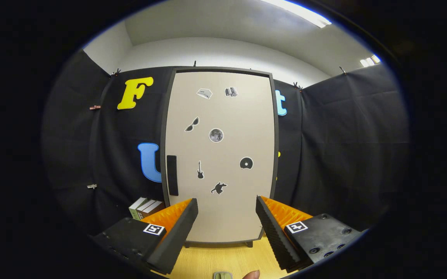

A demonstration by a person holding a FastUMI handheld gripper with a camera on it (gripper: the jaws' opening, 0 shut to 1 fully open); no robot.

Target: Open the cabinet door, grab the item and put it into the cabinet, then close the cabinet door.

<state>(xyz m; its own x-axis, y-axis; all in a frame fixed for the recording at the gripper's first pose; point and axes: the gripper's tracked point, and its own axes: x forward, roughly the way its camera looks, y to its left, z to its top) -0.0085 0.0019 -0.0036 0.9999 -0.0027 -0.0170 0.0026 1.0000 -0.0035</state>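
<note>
The gripper (226,209) is spread wide, with nothing between its two fingers; the ridged inner faces stand well apart at the lower middle of the frame, each finger carrying a small square marker tag on its body. Beyond the fingers, filling the centre of the frame, stands the cabinet (219,155), upright on a pale wooden tabletop (223,259). Its beige door (242,128) sits flush in a dark frame, so it is closed. A dark vertical handle (172,175) runs along the door's left edge, about level with the lower half. Small stickers dot the door face: a pair of sunglasses (192,124), a round moon-like disc (216,135), a guitar (200,170), a record (246,163) and a dark animal shape (218,188), with two more pale ones near the top.

At the lower left, beside the cabinet's base and just behind the left finger, a few books (145,207) stand with their spines showing. At the bottom centre, on the tabletop nearer than the fingertips, a small greenish object (222,275) is cut off by the edge of the view; it may be the item to be stored, though too little of it shows to tell. Just right of it a fingertip (251,274) of a person pokes in.
</note>
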